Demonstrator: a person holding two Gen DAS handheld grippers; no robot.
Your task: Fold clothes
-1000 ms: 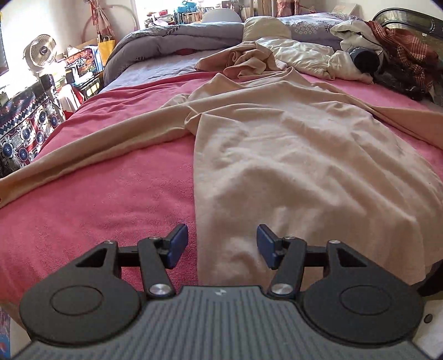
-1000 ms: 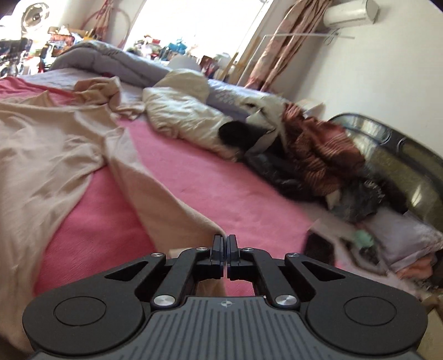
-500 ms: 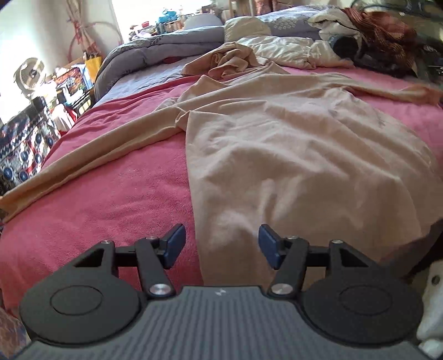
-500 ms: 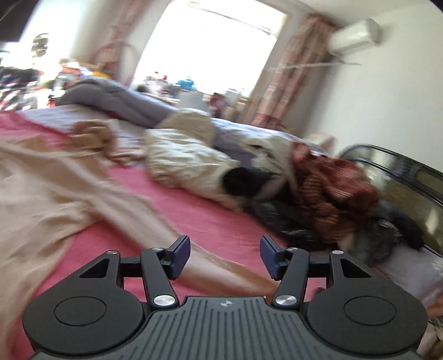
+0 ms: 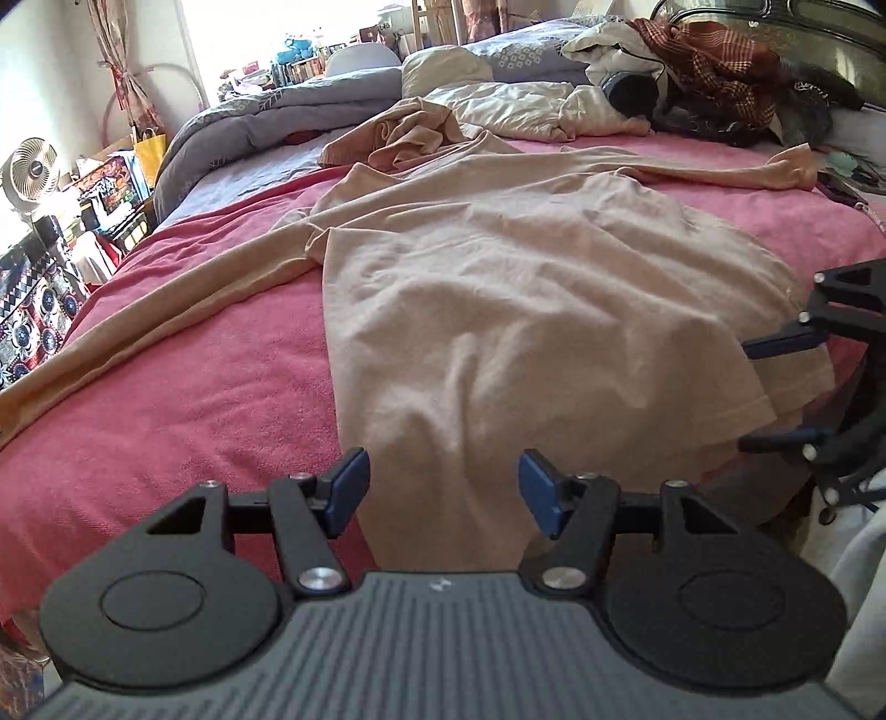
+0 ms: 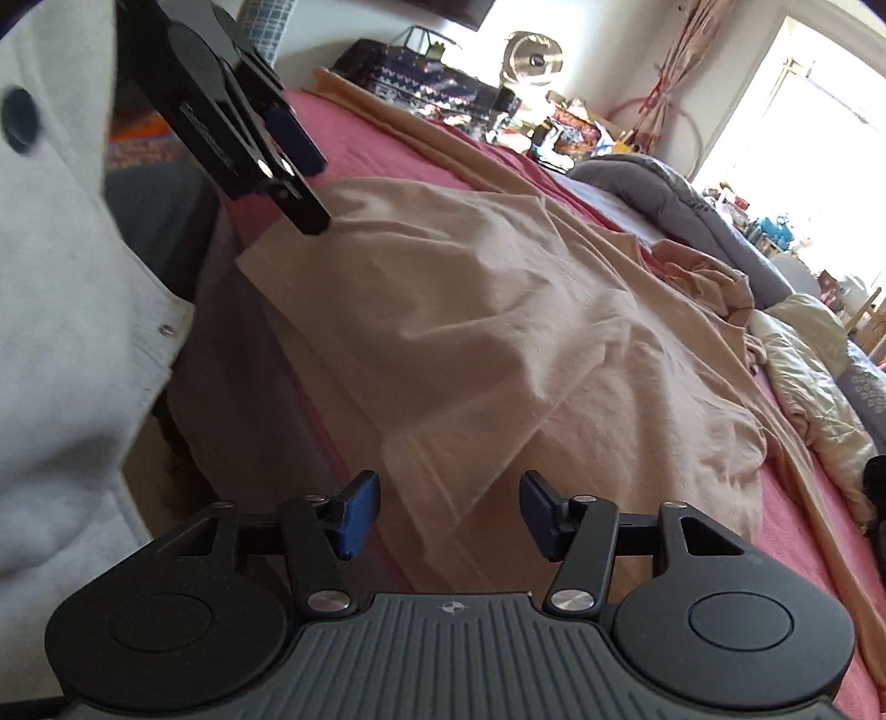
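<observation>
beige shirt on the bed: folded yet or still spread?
Spread. The beige shirt lies flat across the pink blanket, sleeves out, hem overhanging.

Beige long-sleeve shirt (image 5: 526, 288) on pink-red bedspread (image 5: 183, 387). Grey quilt (image 5: 277, 116) with small white print, possibly leaves. Cream duvet (image 5: 515, 111). Red-brown checked cloth (image 5: 714, 50). Yellow bag (image 5: 149, 149). Navy patterned cloth (image 5: 33, 310) with white zigzags and circles. Both grippers black, blue pads (image 5: 346, 487).
</observation>
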